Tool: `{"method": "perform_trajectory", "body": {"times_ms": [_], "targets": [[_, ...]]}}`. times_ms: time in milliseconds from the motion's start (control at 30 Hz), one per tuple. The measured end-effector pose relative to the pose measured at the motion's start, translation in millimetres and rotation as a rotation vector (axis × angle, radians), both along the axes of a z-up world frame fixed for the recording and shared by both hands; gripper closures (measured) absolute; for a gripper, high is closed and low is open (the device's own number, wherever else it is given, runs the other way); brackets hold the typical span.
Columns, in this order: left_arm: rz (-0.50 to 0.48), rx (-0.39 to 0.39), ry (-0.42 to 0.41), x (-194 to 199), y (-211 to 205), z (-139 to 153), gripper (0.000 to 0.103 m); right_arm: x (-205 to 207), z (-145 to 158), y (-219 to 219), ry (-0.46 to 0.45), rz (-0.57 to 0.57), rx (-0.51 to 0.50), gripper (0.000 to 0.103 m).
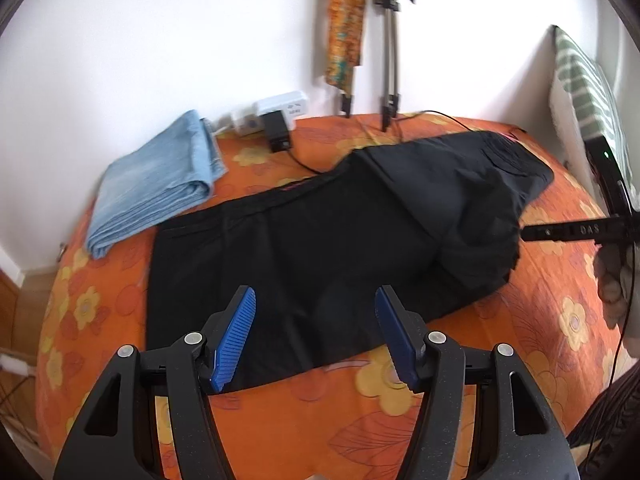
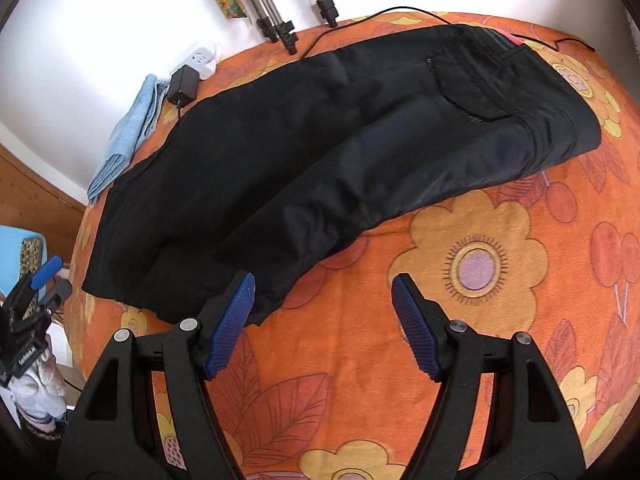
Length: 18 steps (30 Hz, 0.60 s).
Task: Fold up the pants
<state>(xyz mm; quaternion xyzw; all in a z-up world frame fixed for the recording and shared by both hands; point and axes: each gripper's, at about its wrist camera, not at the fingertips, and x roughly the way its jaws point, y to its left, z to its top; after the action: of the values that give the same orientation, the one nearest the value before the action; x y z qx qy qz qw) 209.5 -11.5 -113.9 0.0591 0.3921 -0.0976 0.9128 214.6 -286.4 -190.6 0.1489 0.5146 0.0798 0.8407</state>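
Black pants (image 1: 320, 248) lie stretched across the orange flowered bed cover (image 1: 400, 420), legs one on the other, waistband at the far right, leg ends at the left. They also show in the right wrist view (image 2: 320, 152). My left gripper (image 1: 316, 336) is open and empty, just above the near edge of the pants' leg part. My right gripper (image 2: 322, 320) is open and empty, above the cover beside the near hem corner. The right gripper's body shows at the right edge of the left wrist view (image 1: 580, 232).
Folded light blue jeans (image 1: 156, 184) lie at the far left by the wall. A white power strip (image 1: 280, 110) with a black adapter (image 1: 278, 132) and cable sits behind the pants. Tripod legs (image 1: 390, 40) stand at the back. A striped pillow (image 1: 588, 96) leans at the right.
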Motion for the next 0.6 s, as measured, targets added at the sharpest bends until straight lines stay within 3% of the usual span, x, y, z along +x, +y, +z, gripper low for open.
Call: {"method": "perform_trajectory", "body": {"times_ms": [200,333,467,567,600], "targets": [[0.227,0.016,0.001,9,85,-3,0.041,5,-12,14,0.041,0.008,0.064,0.03],[0.374,-0.035,0.029,9,150,-7,0.041,6,-12,23,0.034,0.005,0.054,0.03],[0.439,-0.106,0.093,5,184,-24,0.042,4,-12,33,0.032,0.023,0.103,0.032],[0.43,-0.122,0.14,3,183,-37,0.043,5,-11,44,0.019,0.035,0.084,0.048],[0.42,-0.113,0.146,2,180,-39,0.043,7,-11,44,0.016,0.033,0.095,0.059]]}}
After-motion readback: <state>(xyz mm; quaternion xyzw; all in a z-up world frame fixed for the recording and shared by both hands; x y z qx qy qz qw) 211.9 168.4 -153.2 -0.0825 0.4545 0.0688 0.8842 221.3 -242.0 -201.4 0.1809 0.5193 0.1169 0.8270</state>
